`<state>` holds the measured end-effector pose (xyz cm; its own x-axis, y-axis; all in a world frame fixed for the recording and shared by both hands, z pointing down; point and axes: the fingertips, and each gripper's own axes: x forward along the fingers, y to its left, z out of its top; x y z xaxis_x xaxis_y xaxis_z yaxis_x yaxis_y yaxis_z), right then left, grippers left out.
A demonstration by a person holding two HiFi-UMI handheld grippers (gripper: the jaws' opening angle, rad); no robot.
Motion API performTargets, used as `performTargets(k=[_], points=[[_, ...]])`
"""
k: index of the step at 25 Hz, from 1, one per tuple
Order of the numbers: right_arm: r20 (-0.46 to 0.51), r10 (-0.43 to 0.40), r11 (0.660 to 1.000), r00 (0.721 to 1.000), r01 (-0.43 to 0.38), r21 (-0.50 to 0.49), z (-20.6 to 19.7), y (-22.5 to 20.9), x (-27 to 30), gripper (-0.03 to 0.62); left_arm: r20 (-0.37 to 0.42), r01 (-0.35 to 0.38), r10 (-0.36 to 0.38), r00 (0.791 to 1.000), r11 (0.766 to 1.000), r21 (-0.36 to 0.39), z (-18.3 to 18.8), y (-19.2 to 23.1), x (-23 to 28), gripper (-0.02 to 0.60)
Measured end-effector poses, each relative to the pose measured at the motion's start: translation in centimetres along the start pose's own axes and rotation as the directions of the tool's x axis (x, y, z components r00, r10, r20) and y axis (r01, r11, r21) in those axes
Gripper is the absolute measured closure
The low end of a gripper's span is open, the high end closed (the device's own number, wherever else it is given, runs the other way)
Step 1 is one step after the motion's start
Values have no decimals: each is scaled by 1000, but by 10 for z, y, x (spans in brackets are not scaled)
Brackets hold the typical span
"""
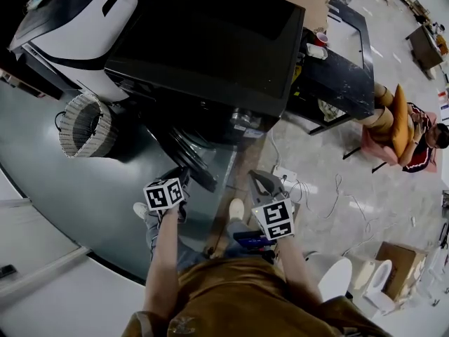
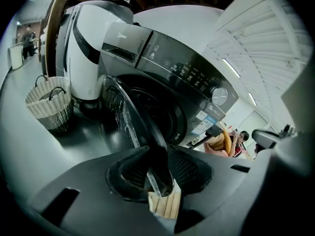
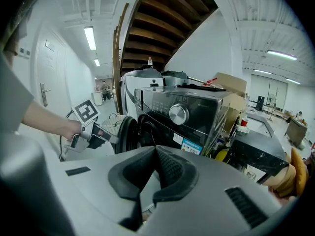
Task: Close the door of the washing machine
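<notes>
The black front-loading washing machine (image 1: 210, 41) (image 2: 187, 73) (image 3: 187, 112) stands with its round door (image 1: 188, 159) (image 2: 123, 112) (image 3: 127, 132) swung open toward me. My left gripper (image 1: 181, 177) (image 2: 158, 173) is shut on the door's outer rim, which runs up between the two pads. From the right gripper view, the left gripper (image 3: 93, 134) reaches the door's edge from the left. My right gripper (image 1: 261, 182) (image 3: 155, 151) hangs in front of the machine to the right of the door, its pads together with nothing between them.
A wicker basket (image 1: 85, 125) (image 2: 49, 104) and a white appliance (image 1: 77, 20) (image 2: 83, 58) stand left of the machine. A black table (image 1: 344, 69) is on its right. A seated person (image 1: 414, 142), floor cables (image 1: 330, 195) and a cardboard box (image 1: 400, 258) are further right.
</notes>
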<state>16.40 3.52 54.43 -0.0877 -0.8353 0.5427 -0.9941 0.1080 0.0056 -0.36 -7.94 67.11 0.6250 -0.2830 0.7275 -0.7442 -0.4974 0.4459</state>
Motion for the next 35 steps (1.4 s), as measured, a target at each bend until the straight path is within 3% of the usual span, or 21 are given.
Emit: performTargets(k=[23, 35], points=[[-23, -46, 999, 999, 46, 19, -7, -45, 1, 582, 35, 115, -112, 993, 988, -105, 41, -43, 54, 453], [-41, -67, 996, 997, 69, 52, -16, -67, 5, 582, 52, 144, -139, 989, 982, -119, 66, -57, 82, 456]])
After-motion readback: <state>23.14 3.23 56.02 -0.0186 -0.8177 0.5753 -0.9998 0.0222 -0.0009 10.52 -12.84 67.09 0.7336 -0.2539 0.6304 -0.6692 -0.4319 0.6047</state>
